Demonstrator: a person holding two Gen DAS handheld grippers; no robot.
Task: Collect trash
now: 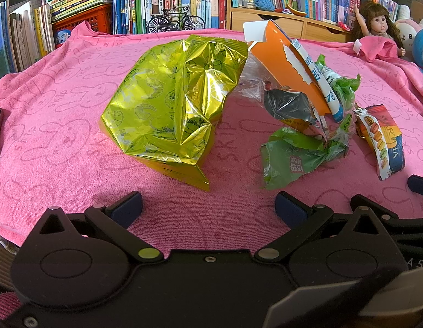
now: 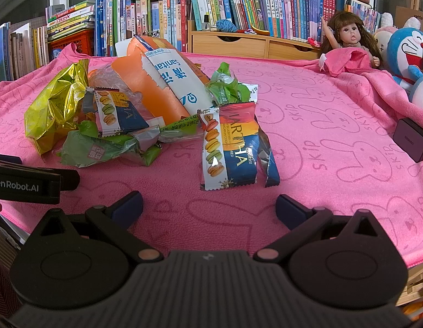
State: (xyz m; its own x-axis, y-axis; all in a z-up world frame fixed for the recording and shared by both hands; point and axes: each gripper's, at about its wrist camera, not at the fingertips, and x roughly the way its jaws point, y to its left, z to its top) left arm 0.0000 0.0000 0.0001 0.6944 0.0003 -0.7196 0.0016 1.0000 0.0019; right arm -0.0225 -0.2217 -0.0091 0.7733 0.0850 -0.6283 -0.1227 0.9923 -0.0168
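The trash lies in a loose heap on the pink rabbit-printed towel [image 2: 334, 142] covering the table, toward the left and middle of the scene; nothing has been lifted yet. The left gripper [image 1: 208, 207] hovers at the near edge with its jaws spread wide and nothing between them; the right gripper [image 2: 210, 207] stands the same way, wide open and empty, just beside it.

Straight ahead of the left gripper sits the crumpled gold-green foil snack bag [image 1: 170, 106], puffed and creased; I judge it nearly weightless, springy and slick, so a pinch on a folded ridge or the crimped top edge should hold better than on a smooth face. To its right leans the torn orange-and-white cardboard packet [image 1: 290, 73], stiffer, best taken by its free edge; near of that is the scrunched green plastic wrapper [image 1: 296, 158], soft and likely to bunch in the jaws.

Nearest the right gripper lies the flat macaron-printed cookie wrapper [image 2: 229, 147], lying close against the towel; its serrated near end seems the easiest hold, though thin film may slide. A second macaron wrapper [image 2: 115, 112] rests farther left in the heap.
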